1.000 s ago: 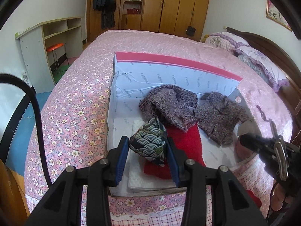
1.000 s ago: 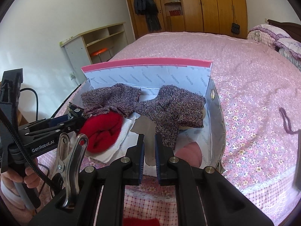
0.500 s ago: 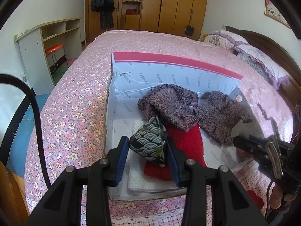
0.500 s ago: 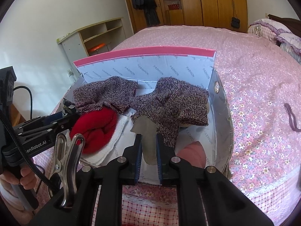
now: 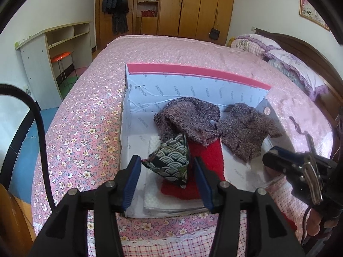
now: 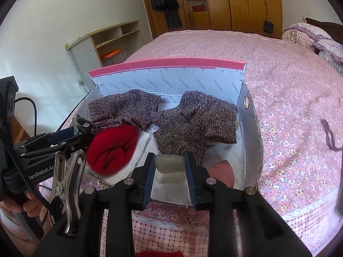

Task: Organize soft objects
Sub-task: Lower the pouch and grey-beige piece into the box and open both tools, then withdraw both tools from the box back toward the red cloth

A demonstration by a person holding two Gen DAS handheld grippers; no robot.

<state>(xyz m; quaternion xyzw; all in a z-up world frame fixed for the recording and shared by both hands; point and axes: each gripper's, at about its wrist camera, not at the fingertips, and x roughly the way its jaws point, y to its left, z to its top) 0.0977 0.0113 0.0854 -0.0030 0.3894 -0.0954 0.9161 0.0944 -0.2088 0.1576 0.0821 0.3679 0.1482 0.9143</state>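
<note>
**Over the open box, both tongs loosening**

Between the blue pads of the left tongs (image 5: 166, 178) sits a small pouch (image 5: 170, 162) with a wave pattern, dark with pale arcs. Its left corner looks to touch the left pad, while a clear gap shows beside the right pad; these jaws have just been opening, so the pouch is released, resting on the red knit (image 5: 193, 171) and the white folded cloth (image 5: 154, 197) beneath it. Just beyond the pouch lies a speckled grey-purple knit piece (image 5: 188, 120), and to its right a second one (image 5: 246, 130), all inside the open box (image 5: 193, 87) printed "FASHION" on the pink flowered bed (image 5: 85, 128).

Farther right, the right tongs (image 6: 169, 171) hold their pads on either side of a pale roll (image 6: 170, 163). Their jaws have also just been opening; whether the pads still press on the roll I cannot tell. Left of them lies the red knit, right of them a pink soft item (image 6: 221, 171) in the box's near corner, and straight ahead the second speckled knit.
</note>
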